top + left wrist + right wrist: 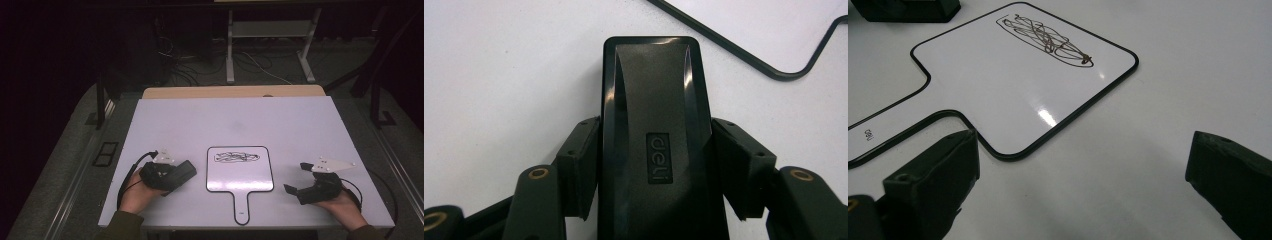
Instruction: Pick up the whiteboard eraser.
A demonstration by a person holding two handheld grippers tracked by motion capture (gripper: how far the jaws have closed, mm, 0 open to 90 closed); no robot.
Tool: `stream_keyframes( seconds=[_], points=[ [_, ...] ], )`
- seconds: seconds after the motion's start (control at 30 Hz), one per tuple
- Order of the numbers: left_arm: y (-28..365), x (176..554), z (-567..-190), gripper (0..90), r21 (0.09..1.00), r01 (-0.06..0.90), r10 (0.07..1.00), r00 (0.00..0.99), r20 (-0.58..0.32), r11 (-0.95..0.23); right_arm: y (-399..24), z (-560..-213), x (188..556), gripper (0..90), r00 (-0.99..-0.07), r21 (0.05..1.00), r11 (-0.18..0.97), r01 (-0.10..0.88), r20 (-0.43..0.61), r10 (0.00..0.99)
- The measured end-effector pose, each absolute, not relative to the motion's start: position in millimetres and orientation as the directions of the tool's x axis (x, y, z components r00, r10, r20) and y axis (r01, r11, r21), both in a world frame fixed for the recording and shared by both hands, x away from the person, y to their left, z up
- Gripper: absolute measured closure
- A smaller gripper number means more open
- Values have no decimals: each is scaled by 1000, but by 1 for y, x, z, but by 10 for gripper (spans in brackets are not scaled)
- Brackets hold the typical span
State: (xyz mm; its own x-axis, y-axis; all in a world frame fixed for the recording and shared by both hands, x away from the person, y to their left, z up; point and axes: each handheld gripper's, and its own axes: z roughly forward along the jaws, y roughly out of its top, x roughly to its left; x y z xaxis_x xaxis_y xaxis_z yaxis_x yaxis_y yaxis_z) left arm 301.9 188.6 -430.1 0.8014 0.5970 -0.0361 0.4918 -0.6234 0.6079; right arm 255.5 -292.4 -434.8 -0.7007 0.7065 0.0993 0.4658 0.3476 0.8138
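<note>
Left tool (656, 200) clamps smooth, black, rounded-rectangular eraser (655, 125).

Black eraser (655, 140); white board (240, 177) w/ black scribble (237, 157).

Olive sleeves (120, 224), black hand-held grippers (167, 175) — brass screws, trailing cables

A white table (240, 120) stands ahead, its flat top pale and smooth, with a strip of light wood showing along its far edge. Near the front edge lies a small whiteboard (240, 172) with a thin black rim and a short handle pointing toward the person; dark scribbles (237, 157) cross its upper part. To the left of the board a black eraser (182, 172) sits low over the top.
</note>
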Motion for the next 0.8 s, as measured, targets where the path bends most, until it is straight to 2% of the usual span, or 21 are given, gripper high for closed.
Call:
stream_keyframes(
  seconds=[0.8],
  points=[
    [190,302,-415,392,651,489,609,792,-53,-580,-293,-435,254,0,-706,816,353,459,93,702]
  ],
)
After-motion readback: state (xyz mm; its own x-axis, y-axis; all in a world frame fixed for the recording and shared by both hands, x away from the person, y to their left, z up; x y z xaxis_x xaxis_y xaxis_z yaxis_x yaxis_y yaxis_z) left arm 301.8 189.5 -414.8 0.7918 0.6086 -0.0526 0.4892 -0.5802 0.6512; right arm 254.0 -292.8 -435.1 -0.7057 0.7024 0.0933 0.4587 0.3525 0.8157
